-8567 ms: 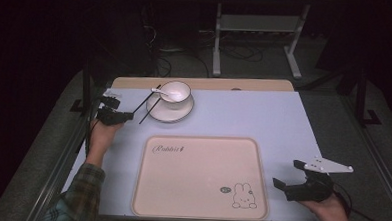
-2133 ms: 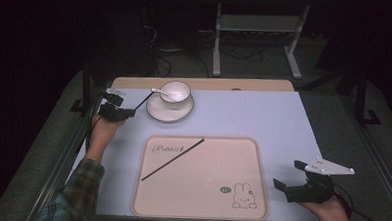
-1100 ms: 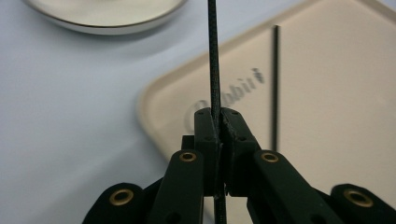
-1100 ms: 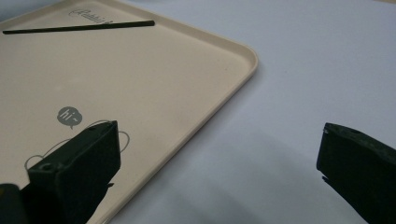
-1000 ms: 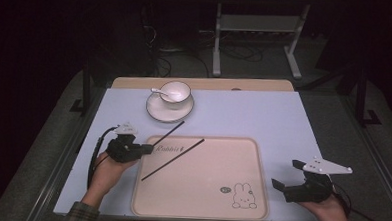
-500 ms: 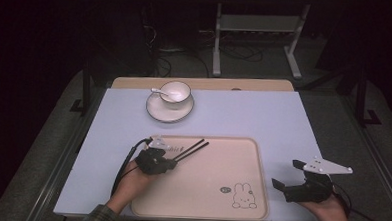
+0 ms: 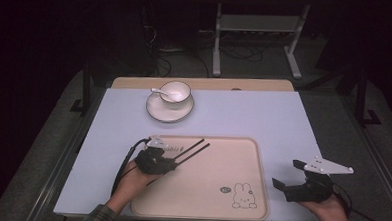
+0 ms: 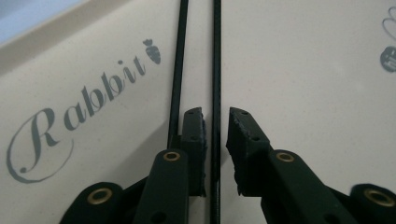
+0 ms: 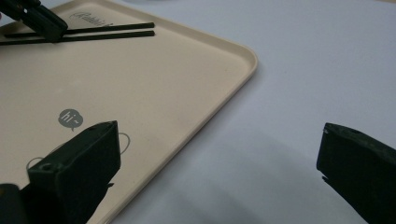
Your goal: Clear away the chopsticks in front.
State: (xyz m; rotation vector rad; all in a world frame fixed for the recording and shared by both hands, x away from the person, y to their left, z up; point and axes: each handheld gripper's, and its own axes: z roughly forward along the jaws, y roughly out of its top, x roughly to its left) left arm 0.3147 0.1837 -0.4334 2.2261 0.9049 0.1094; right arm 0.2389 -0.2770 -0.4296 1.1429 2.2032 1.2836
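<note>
Two thin black chopsticks lie side by side on your tray, near its upper left corner: the second chopstick (image 8: 216, 70) runs between the pads of your left claw (image 7: 169, 162), and the first chopstick (image 8: 179, 70) lies just outside the claw's left jaw. Both are straight, slim rods with a matte dark finish, nearly parallel, with a narrow strip of tray between them. Your left claw's jaws have just been opening; they now stand a little apart, and the chopstick between them has a sliver of space on each side, so the ribbed pads are not pressing on it. It rests on the tray.

The tray (image 7: 229, 212) is a cream, smooth, rounded-corner rectangle with a low raised rim. It bears grey script reading "Rabbit" with a small carrot mark, a small round "hi" bubble and a line-drawn rabbit (image 7: 243, 196) near its lower right corner.

Your right claw (image 7: 287, 174) rests beyond the tray's right edge, well apart from the chopsticks, its two black jaws spread wide with nothing between them and a grey three-cornered plate on top.

Beyond the tray, one glossy white cup (image 7: 175, 91) with a dark rim stands on one matching round saucer (image 7: 156, 110), with one white spoon (image 7: 160, 92) lying in the cup. All this rests on a pale lavender, matte surface (image 7: 264, 113).
</note>
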